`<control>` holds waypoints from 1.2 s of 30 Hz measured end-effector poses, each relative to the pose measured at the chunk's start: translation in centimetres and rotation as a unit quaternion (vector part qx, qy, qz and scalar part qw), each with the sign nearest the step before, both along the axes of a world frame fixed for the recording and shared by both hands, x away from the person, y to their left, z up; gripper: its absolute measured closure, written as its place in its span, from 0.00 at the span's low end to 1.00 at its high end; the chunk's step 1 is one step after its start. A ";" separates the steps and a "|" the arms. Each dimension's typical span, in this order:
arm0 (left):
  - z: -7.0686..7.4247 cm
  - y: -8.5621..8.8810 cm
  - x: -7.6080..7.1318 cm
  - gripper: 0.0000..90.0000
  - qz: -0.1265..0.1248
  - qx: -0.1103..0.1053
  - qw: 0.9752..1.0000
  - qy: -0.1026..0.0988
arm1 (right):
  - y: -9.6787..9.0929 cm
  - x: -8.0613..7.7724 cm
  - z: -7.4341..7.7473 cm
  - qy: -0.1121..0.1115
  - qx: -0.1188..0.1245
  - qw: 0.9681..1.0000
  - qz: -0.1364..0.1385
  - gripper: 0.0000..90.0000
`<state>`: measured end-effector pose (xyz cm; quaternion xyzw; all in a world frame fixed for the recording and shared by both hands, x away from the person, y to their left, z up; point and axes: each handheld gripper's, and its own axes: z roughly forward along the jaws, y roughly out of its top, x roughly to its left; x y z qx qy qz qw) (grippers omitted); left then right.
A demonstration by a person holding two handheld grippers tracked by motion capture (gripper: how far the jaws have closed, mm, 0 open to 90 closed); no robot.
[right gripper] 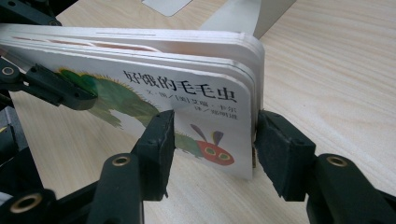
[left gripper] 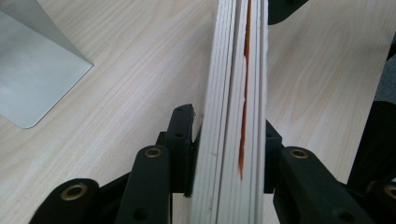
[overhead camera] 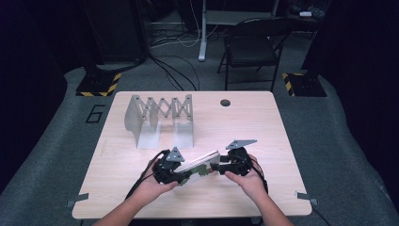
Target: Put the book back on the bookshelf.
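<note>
A thick white board book with rounded corners point(right gripper: 187, 93) is held between both tongs, low over the near middle of the pale wooden surface point(overhead camera: 263, 122). Its cover shows a green caterpillar with a red face and, in black characters, the title 好饿的毛毛虫; the two smaller lines of print beneath are too fine to read.

The left tongs point(left gripper: 229, 149) are clenched on one end of the book, both black pads pressed flat against its stacked white page edges, where an orange streak runs along one page. The right tongs point(right gripper: 212, 142) grasp the opposite end: one pad lies on the cover beside the caterpillar's head, the other on the back of the book.

In the high view the book point(overhead camera: 200, 165) spans the gap between the left tongs point(overhead camera: 181, 176) and the right tongs point(overhead camera: 217, 168), tilted with its right end higher. Farther back on the surface stands an empty grey metal expanding file rack point(overhead camera: 160, 120), well apart from the book.
</note>
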<state>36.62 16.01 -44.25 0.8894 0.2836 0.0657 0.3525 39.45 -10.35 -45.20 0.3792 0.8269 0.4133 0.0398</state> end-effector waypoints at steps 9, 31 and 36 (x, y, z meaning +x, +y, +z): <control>0.1 -0.2 -0.3 0.81 -0.015 0.011 1.000 -0.005 | 0.1 0.0 0.0 -0.001 -0.001 1.000 -0.001 0.53; 0.1 -0.5 -0.9 0.84 -0.032 0.024 0.999 -0.025 | -0.1 0.1 -0.5 0.008 0.003 1.000 0.000 0.54; 0.1 -0.5 -1.0 0.84 -0.033 0.024 0.999 -0.025 | -0.2 0.1 -0.6 0.015 0.001 1.000 -0.004 0.54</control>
